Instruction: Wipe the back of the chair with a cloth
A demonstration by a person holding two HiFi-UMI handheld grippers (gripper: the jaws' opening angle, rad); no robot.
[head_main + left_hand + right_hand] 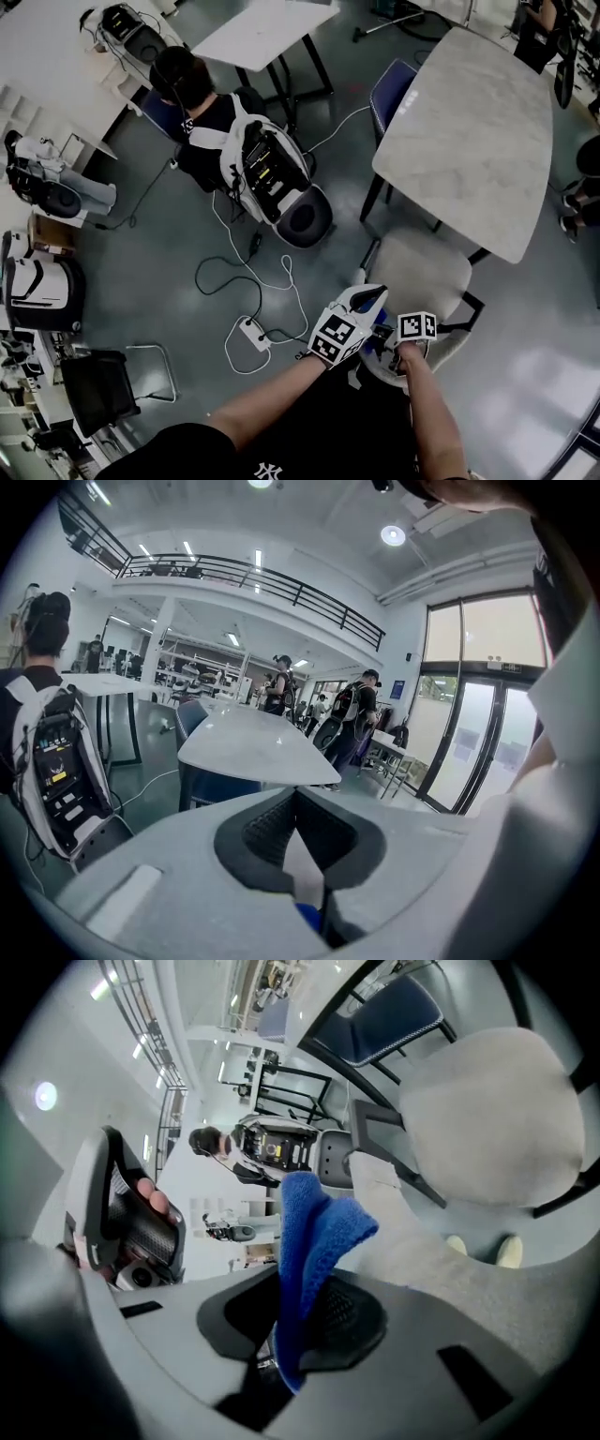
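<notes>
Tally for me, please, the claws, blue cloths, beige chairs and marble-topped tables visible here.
Claws: 2, the left claw and the right claw
blue cloth: 1, pinched in the right claw
beige chair: 1
marble-topped table: 1
Total: 5

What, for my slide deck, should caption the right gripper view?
Right gripper shut on a blue cloth, held up close to the beige chair to be wiped.
</notes>
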